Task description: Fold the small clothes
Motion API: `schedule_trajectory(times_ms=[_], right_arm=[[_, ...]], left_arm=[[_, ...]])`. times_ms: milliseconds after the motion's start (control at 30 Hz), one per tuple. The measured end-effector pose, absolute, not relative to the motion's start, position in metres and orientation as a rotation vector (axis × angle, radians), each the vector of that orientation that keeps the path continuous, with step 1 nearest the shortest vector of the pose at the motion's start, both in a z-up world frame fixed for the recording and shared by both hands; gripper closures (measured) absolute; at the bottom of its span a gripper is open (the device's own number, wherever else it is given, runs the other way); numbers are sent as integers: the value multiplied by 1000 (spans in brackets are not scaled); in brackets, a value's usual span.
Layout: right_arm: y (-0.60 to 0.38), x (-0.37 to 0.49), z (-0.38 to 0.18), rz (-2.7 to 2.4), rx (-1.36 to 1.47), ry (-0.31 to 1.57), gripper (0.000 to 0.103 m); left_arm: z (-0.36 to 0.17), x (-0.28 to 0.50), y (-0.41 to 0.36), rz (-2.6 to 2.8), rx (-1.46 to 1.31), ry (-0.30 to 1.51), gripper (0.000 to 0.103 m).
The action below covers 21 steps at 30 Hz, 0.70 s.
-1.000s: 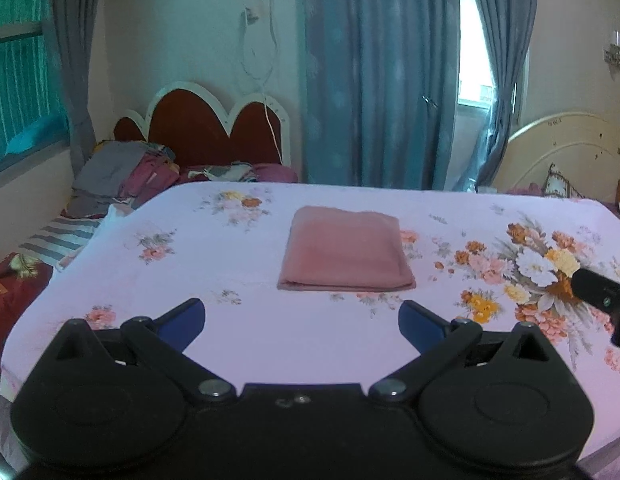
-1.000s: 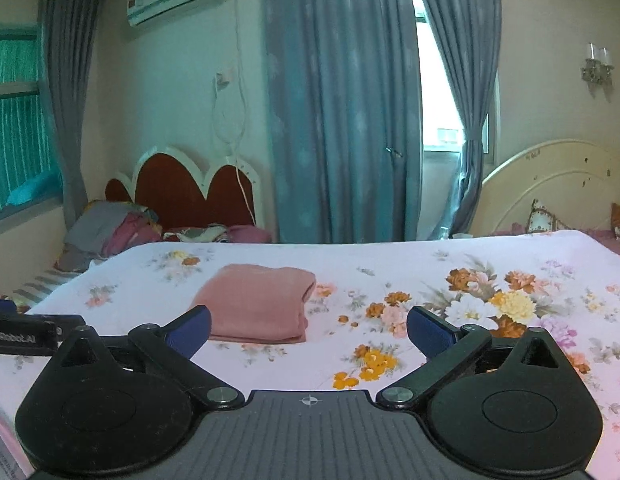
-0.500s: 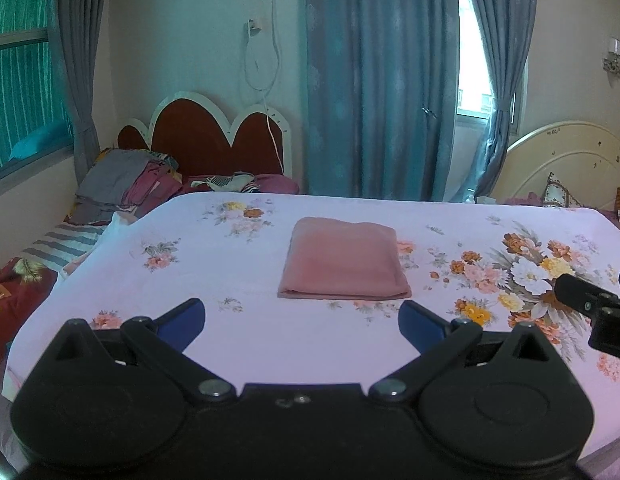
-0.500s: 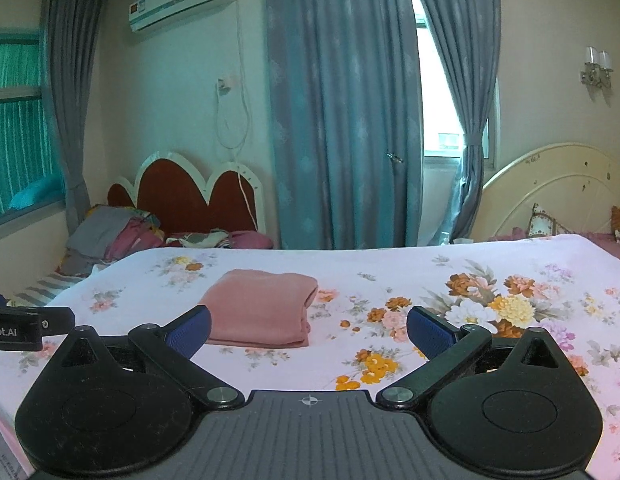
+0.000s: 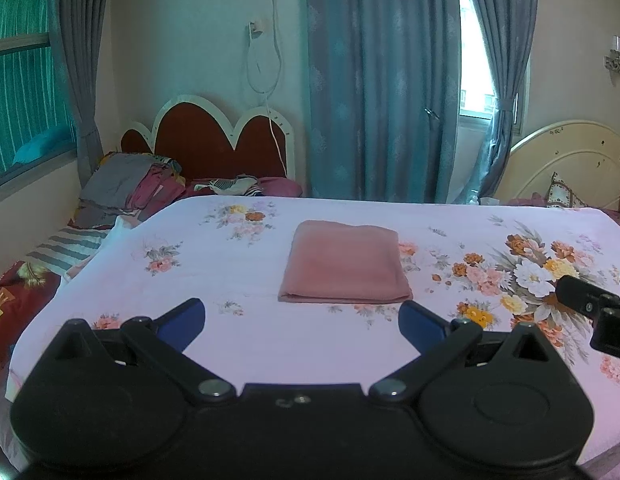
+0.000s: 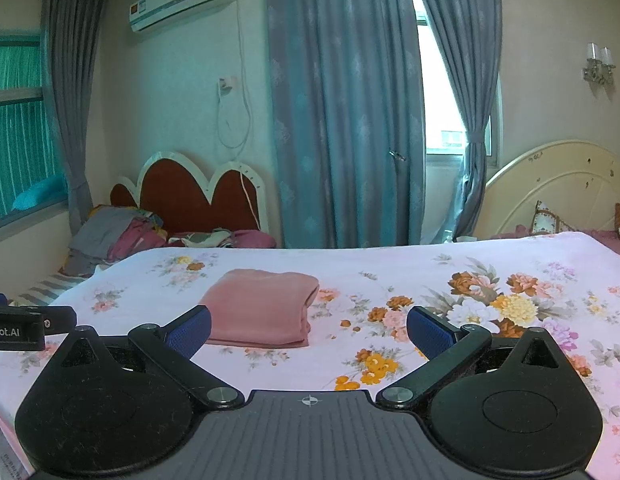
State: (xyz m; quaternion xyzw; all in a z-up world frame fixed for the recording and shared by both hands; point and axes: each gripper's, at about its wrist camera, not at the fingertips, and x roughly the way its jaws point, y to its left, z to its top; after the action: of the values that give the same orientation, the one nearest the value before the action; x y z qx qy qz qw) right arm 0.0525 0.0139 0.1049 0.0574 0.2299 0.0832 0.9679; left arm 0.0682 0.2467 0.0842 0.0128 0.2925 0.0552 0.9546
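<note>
A pink garment point(image 5: 344, 263) lies folded into a neat rectangle on the floral bedsheet point(image 5: 238, 344); the right wrist view shows the pink garment point(image 6: 260, 308) left of centre. My left gripper point(image 5: 301, 322) hangs open above the sheet, short of the garment's near edge, with nothing between its blue pads. My right gripper point(image 6: 308, 332) is also open and empty, to the right of the garment and nearer than it. The right gripper's side point(image 5: 598, 312) shows at the right edge of the left view, and the left gripper's side point(image 6: 26, 326) at the left edge of the right view.
A pile of unfolded clothes point(image 5: 126, 188) sits on a second bed by the red headboard point(image 5: 214, 144) at the left. Blue curtains point(image 5: 382, 80) hang behind. A cream headboard point(image 5: 570, 164) and cushion point(image 5: 564, 196) stand at the right.
Both grippers have tilted up and drawn back a little from the bed, so more of the wall and the air conditioner shows. The folded garment has not moved.
</note>
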Motion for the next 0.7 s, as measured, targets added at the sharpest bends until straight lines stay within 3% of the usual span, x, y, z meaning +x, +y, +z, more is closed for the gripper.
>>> schedule_trajectory(times_ms=[700], right_arm=[[2, 56, 101, 170, 126, 468, 0]], left_arm=[[86, 69, 236, 109, 28, 592, 0]])
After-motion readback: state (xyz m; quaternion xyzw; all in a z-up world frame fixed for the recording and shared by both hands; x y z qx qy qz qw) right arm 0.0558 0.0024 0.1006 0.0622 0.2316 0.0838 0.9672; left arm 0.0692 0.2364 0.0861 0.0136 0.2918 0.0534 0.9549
